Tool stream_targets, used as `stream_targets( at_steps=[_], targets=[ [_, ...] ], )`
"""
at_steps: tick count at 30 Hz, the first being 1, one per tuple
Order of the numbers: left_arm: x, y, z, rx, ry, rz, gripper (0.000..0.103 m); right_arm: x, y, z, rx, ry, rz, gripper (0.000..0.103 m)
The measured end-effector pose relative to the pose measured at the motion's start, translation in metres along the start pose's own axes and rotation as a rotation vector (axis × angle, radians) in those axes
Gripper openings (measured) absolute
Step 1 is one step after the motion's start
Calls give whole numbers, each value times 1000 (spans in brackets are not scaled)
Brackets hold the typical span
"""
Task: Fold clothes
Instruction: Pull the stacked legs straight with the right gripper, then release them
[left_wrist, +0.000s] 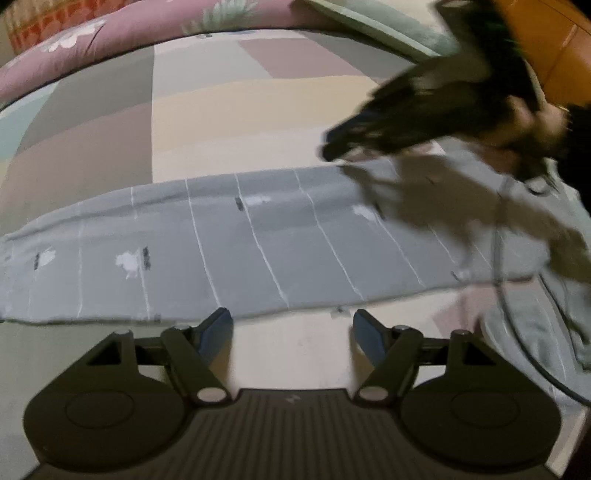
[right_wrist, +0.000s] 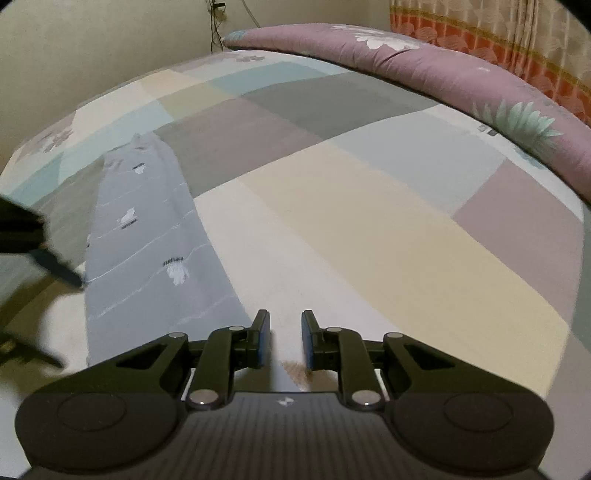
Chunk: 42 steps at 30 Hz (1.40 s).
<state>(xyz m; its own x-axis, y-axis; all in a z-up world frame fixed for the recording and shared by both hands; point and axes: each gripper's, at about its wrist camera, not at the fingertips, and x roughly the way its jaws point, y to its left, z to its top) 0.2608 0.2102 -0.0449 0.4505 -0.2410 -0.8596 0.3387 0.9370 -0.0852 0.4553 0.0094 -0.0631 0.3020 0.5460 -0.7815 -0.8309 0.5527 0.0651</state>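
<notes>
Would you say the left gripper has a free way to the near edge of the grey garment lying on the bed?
Probably yes. The left gripper is open and empty, and the near edge of the grey garment lies just beyond its fingertips, with only bare bed sheet between. The right gripper hovers farther right, out of that path.

Bed sheet (right_wrist: 388, 229): pastel patchwork blocks, covers the whole surface | Quilt (right_wrist: 443, 74): mauve, floral print, rolled along far edge | Curtain (right_wrist: 498, 37): beige and orange pattern, behind quilt | Wall (right_wrist: 110, 44): plain cream, cables (right_wrist: 216, 22) hanging | Light: dim, warm
</notes>
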Motion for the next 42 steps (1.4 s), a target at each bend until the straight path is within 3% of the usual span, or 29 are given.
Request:
stream_targets(
  at_steps=[12,19,26,28,30,34,40,42],
  targets=[
    [-16,8,-25,-44,-59,-12,73,5,41,-15,-83,-44,-26,22],
    [-16,18,-31,-77,-67,-9,73,-7,79,-41,-223,-112,-101,22],
    [-19,24,-36,-95,-72,-15,73,-1,80,-38,-267,-88,-88,22],
    [-19,24,-37,-97,-74,-15,73,-1,79,-38,-273,-78,-73,19],
    [-19,25,-37,-99,-76,-17,73,-3,79,-35,-279,-80,-78,4],
    [-20,26,-38,-104,-78,-25,73,-6,66,-22,-223,-146,-212,4],
    [-23,31,-30,-85,-101,19,73,-9,42,-3,-66,-187,-262,16],
    [-24,37,-22,-59,-126,63,73,-20,41,-3,-20,-203,-208,32]
  ],
)
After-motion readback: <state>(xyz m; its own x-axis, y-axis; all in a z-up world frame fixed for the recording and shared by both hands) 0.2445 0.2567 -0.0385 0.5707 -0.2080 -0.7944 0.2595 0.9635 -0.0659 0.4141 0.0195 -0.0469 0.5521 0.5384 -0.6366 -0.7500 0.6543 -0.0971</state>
